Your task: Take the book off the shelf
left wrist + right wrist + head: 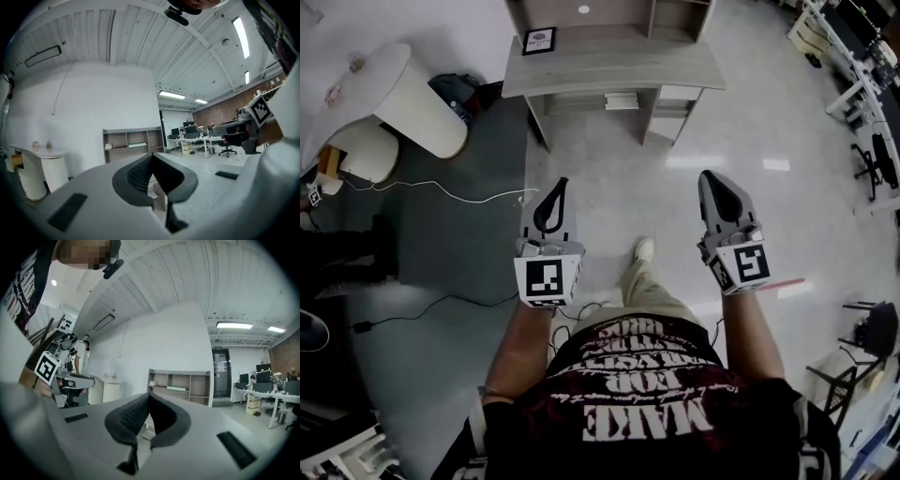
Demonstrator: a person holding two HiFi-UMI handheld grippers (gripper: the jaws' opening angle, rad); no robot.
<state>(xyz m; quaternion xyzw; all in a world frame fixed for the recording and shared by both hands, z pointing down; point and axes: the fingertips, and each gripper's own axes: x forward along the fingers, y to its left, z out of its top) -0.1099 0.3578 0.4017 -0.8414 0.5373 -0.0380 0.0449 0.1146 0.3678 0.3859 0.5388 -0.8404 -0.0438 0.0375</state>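
Observation:
A low wooden shelf unit (614, 70) stands ahead across the pale floor. A flat white book (622, 100) lies in its lower compartment. The same shelf (133, 143) shows far off in the left gripper view with a pale book (137, 145) on a board, and the shelf (185, 385) appears again in the right gripper view with the book (174, 387). My left gripper (554, 187) and right gripper (710, 180) are held side by side at waist height, well short of the shelf. Both are shut with pads touching and nothing between them.
A small framed picture (538, 40) stands on the shelf top. A white rounded counter (412, 94) is at the left over a dark carpet with cables (441, 187). Desks and office chairs (872, 159) line the right side. The person's shoe (644, 248) is between the grippers.

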